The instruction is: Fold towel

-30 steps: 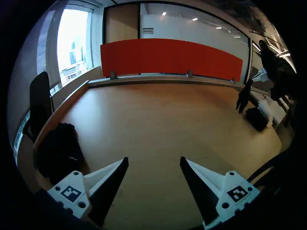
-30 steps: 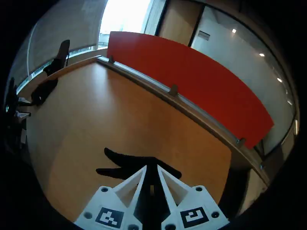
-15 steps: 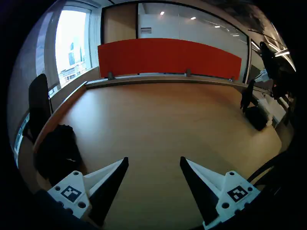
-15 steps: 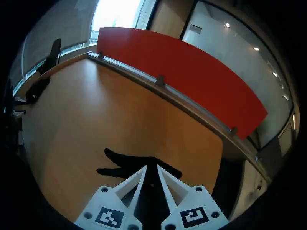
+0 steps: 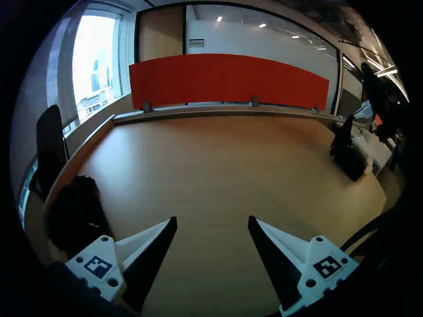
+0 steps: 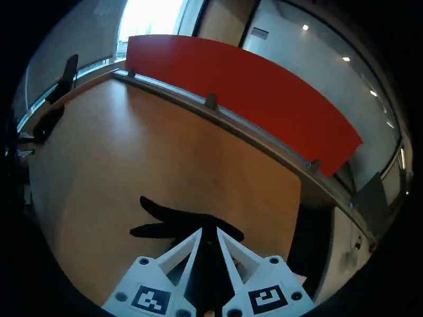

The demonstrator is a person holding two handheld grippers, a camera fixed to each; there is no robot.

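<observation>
My right gripper (image 6: 209,231) is shut on a black piece of cloth (image 6: 174,223) whose finger-like lobes spread out past the fingertips, above the wooden table (image 6: 132,148). In the left gripper view that cloth (image 5: 342,138) hangs dark at the far right, just over a black bundle (image 5: 353,161) lying near the table's right edge. My left gripper (image 5: 211,219) stands open low over the table (image 5: 211,158), with nothing between its fingers.
A long red divider (image 5: 227,79) runs along the table's far edge (image 6: 238,84). A black bag (image 5: 74,211) lies on the left end, with a dark chair (image 5: 50,137) behind it. A person in dark clothes (image 5: 378,98) stands at the far right.
The right gripper has carried the black cloth lower and toward the table's right end, down to the black bundle. The left gripper stays open and has barely shifted.
</observation>
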